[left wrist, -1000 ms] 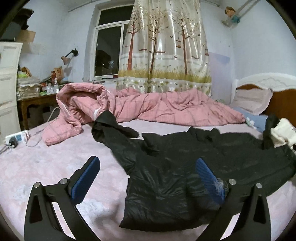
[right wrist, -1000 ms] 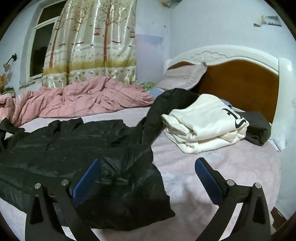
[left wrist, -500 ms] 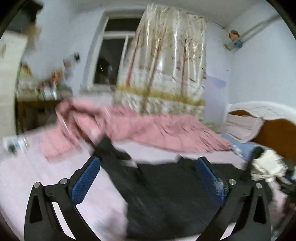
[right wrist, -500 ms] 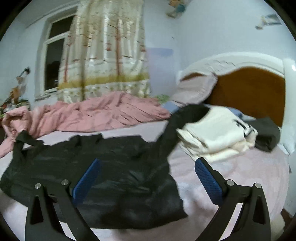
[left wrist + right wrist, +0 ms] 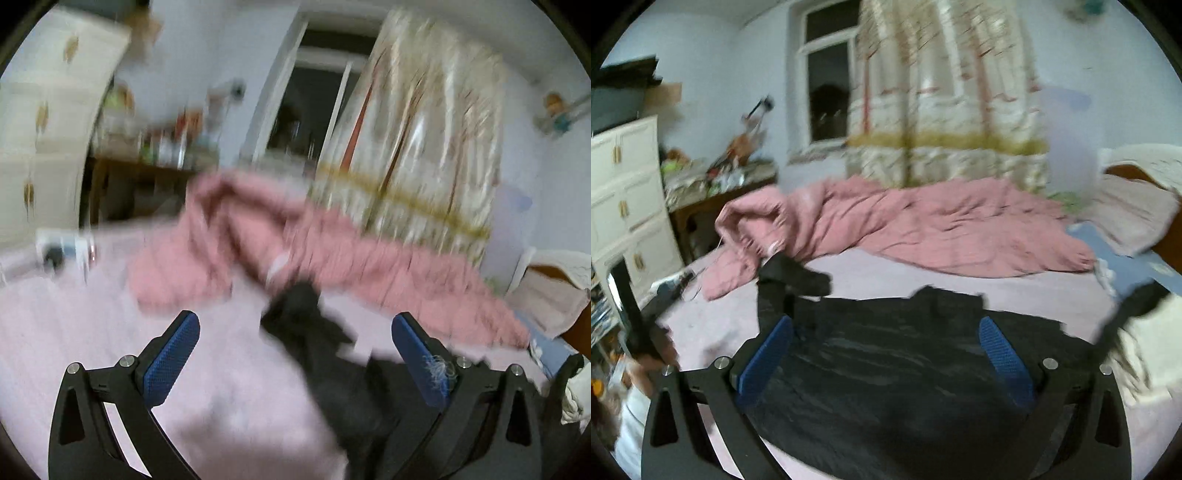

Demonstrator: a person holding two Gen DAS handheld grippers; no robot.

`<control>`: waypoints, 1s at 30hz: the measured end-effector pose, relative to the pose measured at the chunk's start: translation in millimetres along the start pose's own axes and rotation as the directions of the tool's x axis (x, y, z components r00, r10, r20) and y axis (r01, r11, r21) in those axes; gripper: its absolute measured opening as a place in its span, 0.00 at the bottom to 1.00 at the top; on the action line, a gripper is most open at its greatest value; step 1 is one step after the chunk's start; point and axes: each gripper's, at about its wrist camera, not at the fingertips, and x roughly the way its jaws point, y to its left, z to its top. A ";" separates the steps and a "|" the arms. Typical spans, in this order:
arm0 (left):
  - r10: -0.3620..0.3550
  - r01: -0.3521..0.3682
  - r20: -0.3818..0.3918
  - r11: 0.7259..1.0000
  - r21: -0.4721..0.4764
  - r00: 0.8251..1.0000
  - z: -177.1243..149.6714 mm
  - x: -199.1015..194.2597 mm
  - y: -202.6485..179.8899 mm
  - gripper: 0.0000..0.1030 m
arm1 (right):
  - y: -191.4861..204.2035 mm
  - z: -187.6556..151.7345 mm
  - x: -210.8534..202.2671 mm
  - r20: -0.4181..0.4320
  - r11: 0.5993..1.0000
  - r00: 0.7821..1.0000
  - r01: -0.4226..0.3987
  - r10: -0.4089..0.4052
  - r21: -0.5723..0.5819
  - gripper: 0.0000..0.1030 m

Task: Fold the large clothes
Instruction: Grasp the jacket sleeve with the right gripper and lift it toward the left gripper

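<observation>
While the right tool (image 5: 884, 354) hangs over the bed with its blue pads spread wide and just starting to draw in, nothing sits between them; they frame the body of the black jacket (image 5: 886, 369), which lies flat on the pale pink sheet (image 5: 871, 269) below. The left tool (image 5: 295, 354) is also spread wide and holds nothing, its pads standing either side of the jacket's near sleeve (image 5: 299, 314), which runs up toward the heaped pink quilt (image 5: 332, 251); that view is badly smeared. From the right view the jacket's collar edge faces the quilt with a strip of bare sheet between them, one sleeve (image 5: 790, 273) reaches up and touches the quilt's lower left corner, and the other sleeve (image 5: 1134, 299) trails off to the right onto a folded cream garment (image 5: 1152, 354). Bare sheet lies open to the left of the jacket, out to the bed's edge. Behind the quilt hangs a tree-patterned curtain (image 5: 945, 110) beside a dark window (image 5: 827, 103). At the left stands a white drawer unit (image 5: 624, 199), drawers closed, and next to it a wooden counter (image 5: 713, 199) crowded with small clutter too blurred to name. A pillow (image 5: 1134, 214) leans at the headboard (image 5: 1145, 162) on the right.
</observation>
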 end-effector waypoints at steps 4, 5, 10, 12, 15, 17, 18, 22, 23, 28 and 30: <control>0.019 -0.040 -0.234 0.996 -0.082 0.972 -17.3 56.6 28.9 0.94 | 46.1 27.3 114.3 -0.173 0.996 0.984 -0.059 0.047 -0.062 0.81; 0.032 -0.055 -0.258 0.995 -0.081 0.966 -19.8 59.8 30.8 0.93 | 56.6 28.0 134.4 -0.198 0.994 0.979 -0.067 0.049 -0.085 0.79; 0.059 -0.073 -0.316 0.997 -0.032 0.947 -29.7 60.6 39.7 0.93 | 127.6 21.9 262.1 -0.342 0.953 0.937 -0.160 0.065 -0.256 0.76; 0.083 -0.092 -0.339 0.996 -0.011 0.937 -34.6 68.8 40.4 0.93 | 157.0 16.1 314.5 -0.414 0.927 0.909 -0.193 0.046 -0.322 0.76; 0.115 -0.122 -0.377 0.993 0.005 0.919 -40.2 80.8 47.5 0.93 | 188.7 7.1 374.9 -0.454 0.901 0.890 -0.177 -0.024 -0.395 0.76; 0.125 -0.135 -0.387 0.991 0.001 0.913 -41.5 87.1 51.9 0.93 | 202.7 -0.2 402.7 -0.473 0.870 0.879 -0.182 -0.066 -0.458 0.76; 0.126 -0.138 -0.393 0.990 0.000 0.911 -40.8 89.3 53.7 0.93 | 211.7 -8.2 421.8 -0.470 0.840 0.874 -0.162 -0.121 -0.518 0.74; 0.048 -0.064 -0.412 0.998 -0.026 0.910 -37.2 86.3 55.4 0.93 | 211.6 -17.3 457.6 -0.368 0.852 0.889 0.047 -0.274 -0.521 0.74; 0.025 -0.037 -0.396 0.999 -0.023 0.918 -36.9 82.6 53.6 0.93 | 210.3 -17.4 460.8 -0.353 0.859 0.892 0.069 -0.281 -0.508 0.73; -0.013 0.007 -0.382 1.000 -0.017 0.924 -38.0 76.8 41.3 0.93 | 200.1 -7.4 455.1 -0.271 0.875 0.924 0.119 -0.271 -0.470 0.04; -0.058 0.054 -0.378 0.998 -0.022 0.924 -38.5 70.7 33.5 0.93 | 190.6 11.5 423.7 -0.201 0.898 0.952 0.127 -0.229 -0.421 0.04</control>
